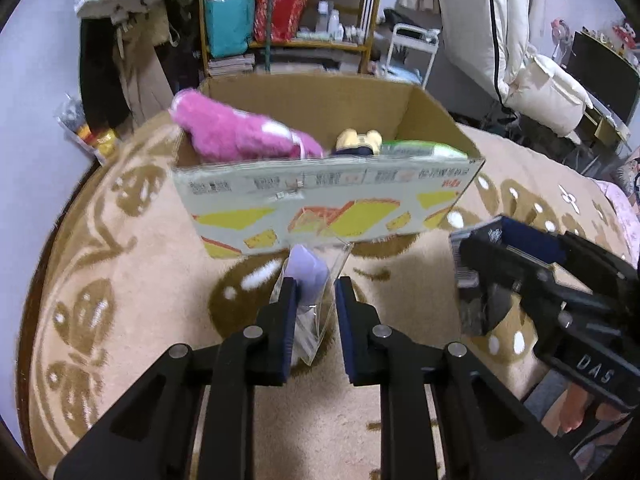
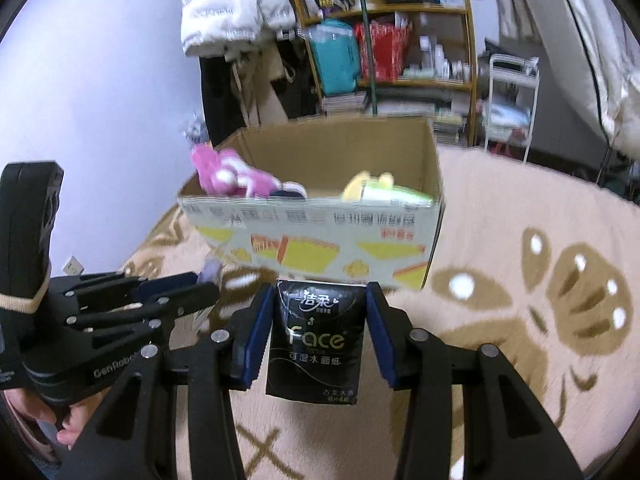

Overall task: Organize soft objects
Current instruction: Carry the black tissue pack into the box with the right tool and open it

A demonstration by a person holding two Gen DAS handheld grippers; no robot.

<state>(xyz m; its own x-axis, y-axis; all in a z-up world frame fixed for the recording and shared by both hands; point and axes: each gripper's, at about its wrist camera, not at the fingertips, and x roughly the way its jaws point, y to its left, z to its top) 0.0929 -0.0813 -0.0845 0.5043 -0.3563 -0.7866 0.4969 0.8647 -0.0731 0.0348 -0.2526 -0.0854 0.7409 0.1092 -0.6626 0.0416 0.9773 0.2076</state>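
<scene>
My left gripper (image 1: 316, 304) is shut on a clear plastic bag (image 1: 310, 276) with a pale lilac item inside, held above the rug just in front of the cardboard box (image 1: 320, 200). My right gripper (image 2: 320, 300) is shut on a black tissue pack (image 2: 316, 344) marked "Face", also in front of the box (image 2: 320, 240). Inside the box lie a pink plush (image 1: 240, 132), a yellow plush (image 1: 358, 140) and a green pack (image 1: 420, 150). Each view catches the other gripper: the right gripper (image 1: 500, 264) at the right, the left gripper (image 2: 192, 292) at the left.
A beige rug (image 1: 140, 280) with brown patterns covers the floor. Behind the box stand a cluttered wooden shelf (image 1: 288, 20), hanging white jackets (image 2: 232, 4) and a white cart (image 2: 508, 100). A person's hand (image 2: 44, 412) grips the left tool; a bare foot (image 1: 572, 412) shows low right.
</scene>
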